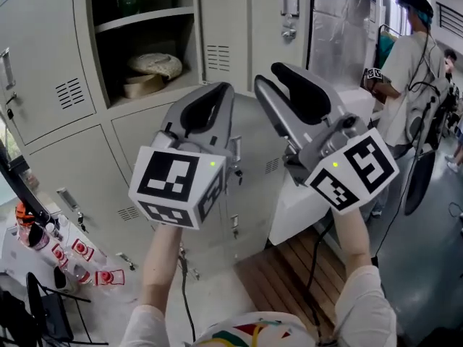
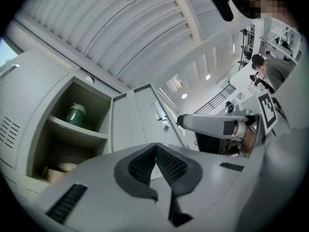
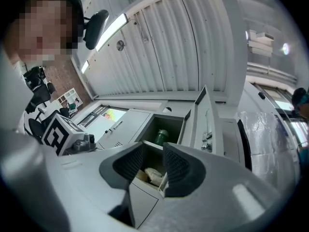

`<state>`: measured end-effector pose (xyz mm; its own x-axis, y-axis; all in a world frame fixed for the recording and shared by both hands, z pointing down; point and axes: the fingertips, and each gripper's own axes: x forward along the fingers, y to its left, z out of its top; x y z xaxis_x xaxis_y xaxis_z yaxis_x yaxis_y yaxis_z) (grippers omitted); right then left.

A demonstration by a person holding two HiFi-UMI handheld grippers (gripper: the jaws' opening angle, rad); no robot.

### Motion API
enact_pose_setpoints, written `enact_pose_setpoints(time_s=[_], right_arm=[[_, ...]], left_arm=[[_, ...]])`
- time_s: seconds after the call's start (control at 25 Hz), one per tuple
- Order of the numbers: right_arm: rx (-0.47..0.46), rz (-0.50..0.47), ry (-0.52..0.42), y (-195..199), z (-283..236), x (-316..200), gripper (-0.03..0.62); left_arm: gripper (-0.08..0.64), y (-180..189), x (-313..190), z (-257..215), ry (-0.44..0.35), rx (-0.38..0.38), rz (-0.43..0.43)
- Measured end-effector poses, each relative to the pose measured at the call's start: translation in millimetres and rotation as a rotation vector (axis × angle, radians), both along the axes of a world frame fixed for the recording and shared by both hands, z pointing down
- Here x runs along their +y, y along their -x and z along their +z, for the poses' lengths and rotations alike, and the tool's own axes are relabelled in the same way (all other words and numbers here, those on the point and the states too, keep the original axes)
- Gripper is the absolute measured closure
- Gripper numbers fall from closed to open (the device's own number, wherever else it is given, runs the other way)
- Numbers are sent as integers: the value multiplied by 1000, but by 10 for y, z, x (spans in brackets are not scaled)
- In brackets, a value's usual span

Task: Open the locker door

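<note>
Hovering before the lockers, the left gripper [image 2: 155,151] has its jaws pressed together on nothing. The right gripper [image 3: 153,150] shows a moderate gap, also empty. Beyond them, the locker door [image 1: 224,27] stands swung open, with a green jar [image 2: 76,114] shelved inside.

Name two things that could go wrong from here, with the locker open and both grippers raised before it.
1. The green jar stands on the upper shelf of the open locker; a gripper reaching in might knock it over.
2. A person stands nearby on the right; the right gripper, its fingers apart and empty, might strike them if swung wide.
</note>
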<state>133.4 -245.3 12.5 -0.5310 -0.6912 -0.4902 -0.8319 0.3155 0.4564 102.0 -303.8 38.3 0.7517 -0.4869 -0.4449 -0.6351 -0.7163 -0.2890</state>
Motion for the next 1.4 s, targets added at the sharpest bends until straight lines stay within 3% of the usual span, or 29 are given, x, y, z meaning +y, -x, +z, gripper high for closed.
enact_pose_setpoints(time_s=[0.24,0.36,0.52,0.72,0.96,1.12,1.4], right_arm=[[-19,4,-16,386,115,-196,474],[-13,53,-59,519,230,-251,474],[-38,125,-84,688,480,-317,474],[-50,147,-61,881,895,-375,474],[-90,69,77,1067,1528,-434,496],[-157,43,195,1063,2049,-450,586],[-186,54,309,997,2726,-410,588]], left_arm=[[545,703,-124,78,15,51,-219],[545,1004,-116,195,3,58,-328],[545,1280,-72,430,-13,34,-476],[545,1525,-71,850,6,6,-635],[543,1754,106,1249,33,75,-693],[543,1736,187,1681,64,109,-700],[543,1743,276,2397,184,110,-718]])
